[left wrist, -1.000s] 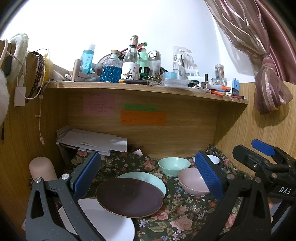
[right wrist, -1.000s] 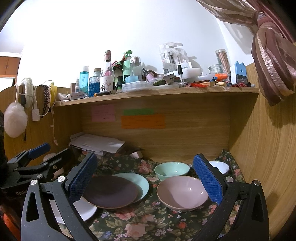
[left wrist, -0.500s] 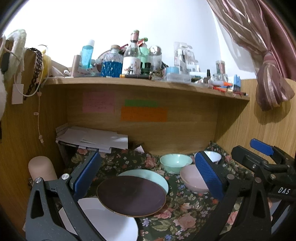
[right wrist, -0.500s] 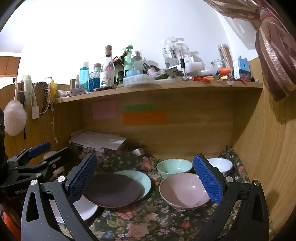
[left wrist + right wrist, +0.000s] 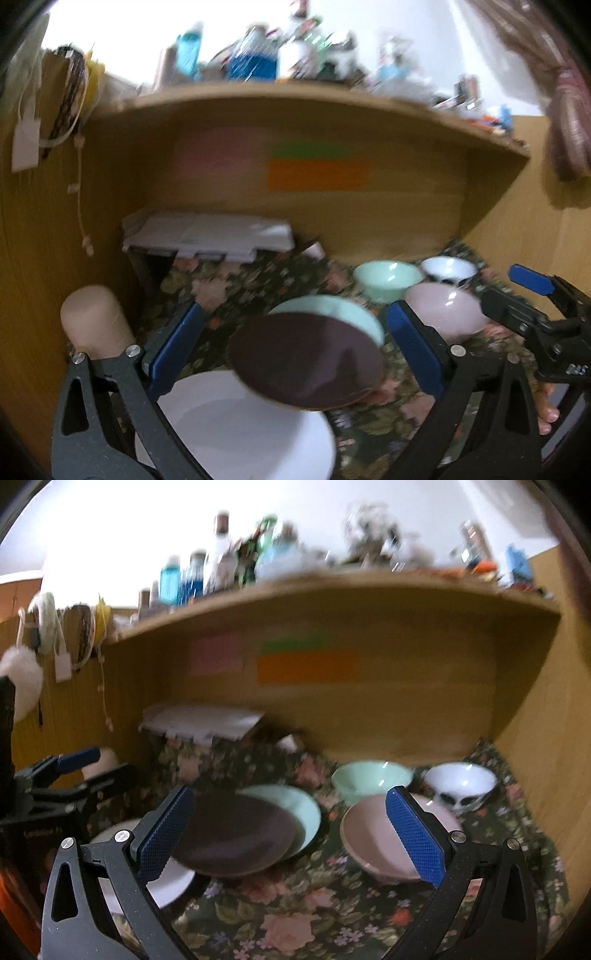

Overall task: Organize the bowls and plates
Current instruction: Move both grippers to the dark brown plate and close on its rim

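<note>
With both the left gripper (image 5: 291,350) and right gripper (image 5: 290,834) spread wide and empty, approach the dark brown round plate (image 5: 306,360), overlapping the white one at 7 o'clock, rim-first.

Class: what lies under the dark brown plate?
The dark brown plate overlaps a mint green plate behind it and a white plate nearer the camera. The covered parts of both plates and the floral cloth beneath are hidden.

Both wrist views low, facing shelf nook (image 5: 332,206), seemingly side-by-side.
</note>
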{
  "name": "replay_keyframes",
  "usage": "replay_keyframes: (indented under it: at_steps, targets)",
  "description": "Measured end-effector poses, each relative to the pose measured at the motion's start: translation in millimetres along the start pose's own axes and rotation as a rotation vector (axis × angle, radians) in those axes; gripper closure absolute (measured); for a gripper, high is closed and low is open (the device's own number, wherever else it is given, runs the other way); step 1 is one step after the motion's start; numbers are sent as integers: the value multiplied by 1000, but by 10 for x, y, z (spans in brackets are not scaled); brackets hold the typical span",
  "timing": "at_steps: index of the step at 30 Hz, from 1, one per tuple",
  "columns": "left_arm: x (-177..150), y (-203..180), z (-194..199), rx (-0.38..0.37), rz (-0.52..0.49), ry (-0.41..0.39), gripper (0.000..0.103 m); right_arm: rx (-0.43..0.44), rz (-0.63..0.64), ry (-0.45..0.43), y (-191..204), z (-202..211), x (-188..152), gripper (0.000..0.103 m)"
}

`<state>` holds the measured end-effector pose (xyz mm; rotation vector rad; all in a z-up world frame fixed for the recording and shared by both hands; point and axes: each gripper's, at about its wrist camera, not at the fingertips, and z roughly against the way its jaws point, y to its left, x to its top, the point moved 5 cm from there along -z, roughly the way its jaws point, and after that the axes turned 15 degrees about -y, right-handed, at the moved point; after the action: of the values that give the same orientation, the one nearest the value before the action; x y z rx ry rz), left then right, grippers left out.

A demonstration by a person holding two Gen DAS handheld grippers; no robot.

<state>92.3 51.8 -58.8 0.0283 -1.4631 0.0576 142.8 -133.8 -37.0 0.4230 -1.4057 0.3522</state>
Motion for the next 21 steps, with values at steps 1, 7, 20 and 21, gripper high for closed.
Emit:
replay_keyframes:
  at_steps: [1, 7, 20, 21]
  targets:
    - [-55, 53, -61, 3, 3, 26, 2, 4, 2, 20, 6, -50, -41, 0]
    - [-332, 225, -330, -11, 6, 146, 2, 31, -8, 118, 38, -302, -308, 0]
    - [-639, 647, -1000, 39, 41, 396, 10, 52, -33, 369, 17, -847, -754, 28]
    - [-662, 680, -1040, 29, 61, 414, 15, 50, -33, 385, 9, -874, -780, 31]
